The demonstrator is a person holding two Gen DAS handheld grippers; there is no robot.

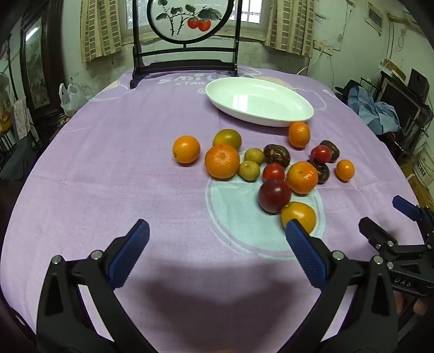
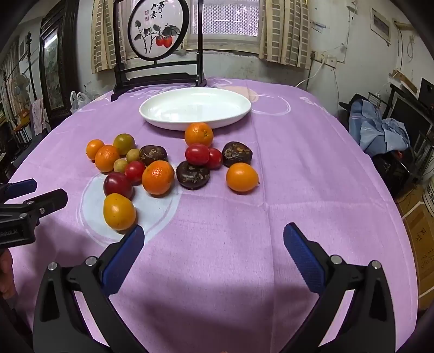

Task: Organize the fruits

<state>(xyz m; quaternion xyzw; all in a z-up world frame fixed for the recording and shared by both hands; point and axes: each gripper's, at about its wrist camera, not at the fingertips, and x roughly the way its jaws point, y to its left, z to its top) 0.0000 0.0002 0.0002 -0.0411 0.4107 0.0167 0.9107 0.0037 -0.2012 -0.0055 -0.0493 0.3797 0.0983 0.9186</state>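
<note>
Several fruits lie loose on the purple tablecloth: oranges, a dark red plum, red tomatoes, small green limes and dark brown fruits. Beyond them stands an empty white oval dish. My left gripper hovers open over bare cloth, its right finger just in front of a yellow-orange fruit. My right gripper is open too, with nothing between its fingers, near the same fruit. The same pile and dish show in the right wrist view.
A dark wooden stand with a round painted panel sits at the table's far edge behind the dish. Curtained windows, cables and cluttered shelves surround the table. Bare cloth lies right of the fruits.
</note>
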